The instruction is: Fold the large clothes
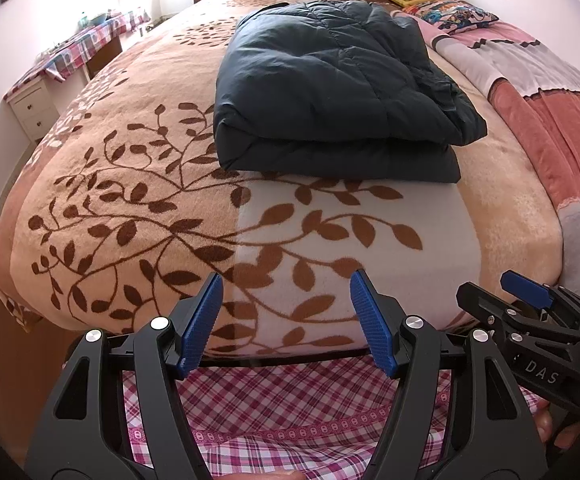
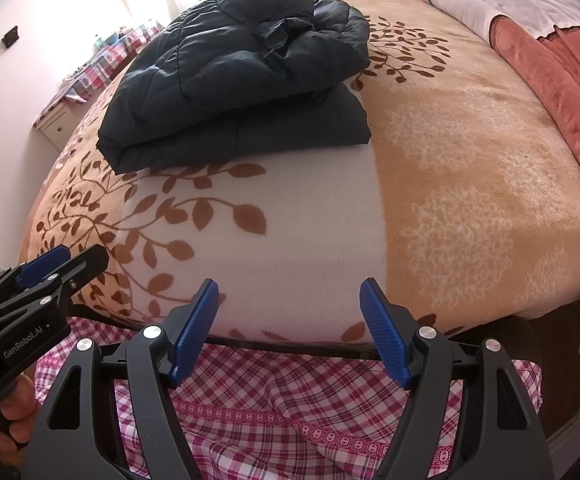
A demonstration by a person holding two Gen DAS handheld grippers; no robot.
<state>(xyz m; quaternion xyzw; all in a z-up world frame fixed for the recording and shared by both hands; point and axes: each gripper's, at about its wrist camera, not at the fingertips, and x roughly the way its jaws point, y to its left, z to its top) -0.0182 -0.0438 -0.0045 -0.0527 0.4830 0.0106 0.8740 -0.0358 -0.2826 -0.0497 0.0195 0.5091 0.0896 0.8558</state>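
A dark navy padded jacket (image 1: pixel 329 92) lies folded in a thick bundle on the bed's leaf-patterned blanket (image 1: pixel 130 184); it also shows in the right wrist view (image 2: pixel 242 76). My left gripper (image 1: pixel 286 292) is open and empty, held off the bed's near edge, well short of the jacket. My right gripper (image 2: pixel 290 300) is open and empty too, beside the left, at the same edge. Each gripper shows in the other's view: the right one (image 1: pixel 529 312) and the left one (image 2: pixel 46 272).
A pink plaid bed skirt (image 1: pixel 290 412) hangs below the mattress edge. A pink and red quilt (image 1: pixel 529 80) and patterned pillows (image 1: pixel 449 10) lie along the bed's right side. A white desk with a plaid cloth (image 1: pixel 70 56) stands at the left wall.
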